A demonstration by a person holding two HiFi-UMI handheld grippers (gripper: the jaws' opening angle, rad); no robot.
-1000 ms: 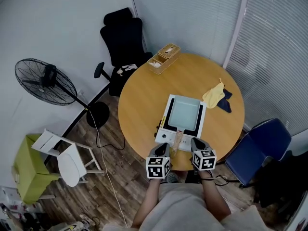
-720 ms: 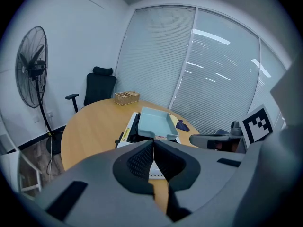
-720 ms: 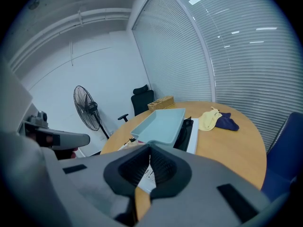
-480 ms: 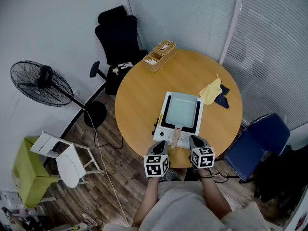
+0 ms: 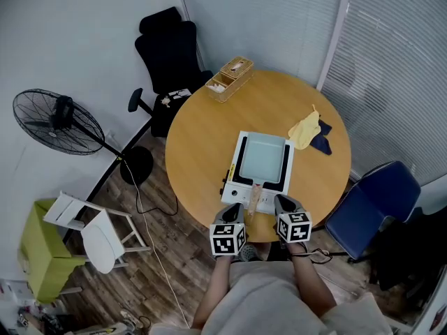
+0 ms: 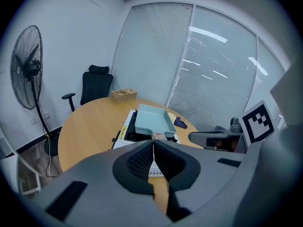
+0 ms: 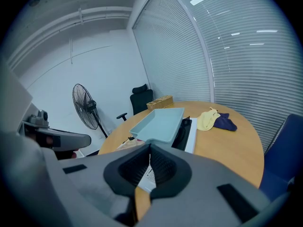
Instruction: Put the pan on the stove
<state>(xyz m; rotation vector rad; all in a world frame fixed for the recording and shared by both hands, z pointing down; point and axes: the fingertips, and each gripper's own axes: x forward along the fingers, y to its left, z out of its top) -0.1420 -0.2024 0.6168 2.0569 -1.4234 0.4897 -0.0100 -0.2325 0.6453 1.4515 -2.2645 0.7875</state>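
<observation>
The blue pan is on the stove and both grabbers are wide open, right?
Not quite. The pan is on the stove, but the left gripper and right gripper are both shut, as each gripper view shows.

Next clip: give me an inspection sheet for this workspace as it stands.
Surface: round wooden table.
Job's things: light blue pan sits on the white stove, wooden handle toward the person.
Clutter: yellow cloth and dark blue cloth at right; wicker basket at the far edge.
Grippers: left tongs and right tongs both shut, empty, flanking the handle.
Cables: one cable trails across the floor.
Surroundings: standing fan, black office chair, blue chair, blinds.
</observation>
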